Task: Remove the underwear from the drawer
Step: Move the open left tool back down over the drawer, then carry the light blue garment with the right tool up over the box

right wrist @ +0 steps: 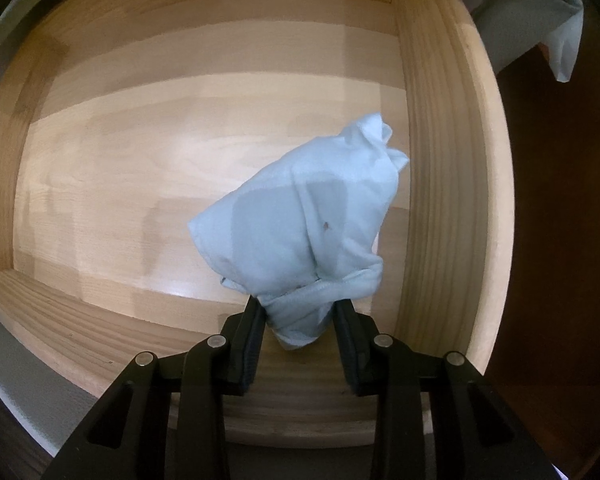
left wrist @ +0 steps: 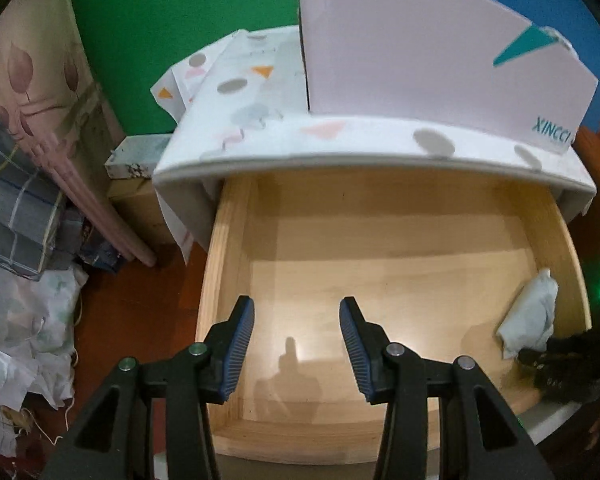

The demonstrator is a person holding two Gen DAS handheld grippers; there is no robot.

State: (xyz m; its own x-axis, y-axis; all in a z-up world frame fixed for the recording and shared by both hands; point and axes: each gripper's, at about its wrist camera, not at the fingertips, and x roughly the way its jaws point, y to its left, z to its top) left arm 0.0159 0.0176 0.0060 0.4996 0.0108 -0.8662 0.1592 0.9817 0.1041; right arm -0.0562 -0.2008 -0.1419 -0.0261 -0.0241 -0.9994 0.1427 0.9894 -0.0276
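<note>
Right gripper (right wrist: 299,320) is clamped on the bunched end of pale underwear (right wrist: 304,216), near the drawer's (right wrist: 440,160) right wall. Left gripper (left wrist: 297,344), jaws apart, empty, hangs over bare drawer floor. Cloth looks light, soft, floppy; prob. best pinched at a thick fold.

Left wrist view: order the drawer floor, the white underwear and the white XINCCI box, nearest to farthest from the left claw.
1. Drawer floor, directly below the open left claw.
2. White underwear, at the drawer's right wall.
3. White XINCCI box, on the cabinet top behind.
</note>
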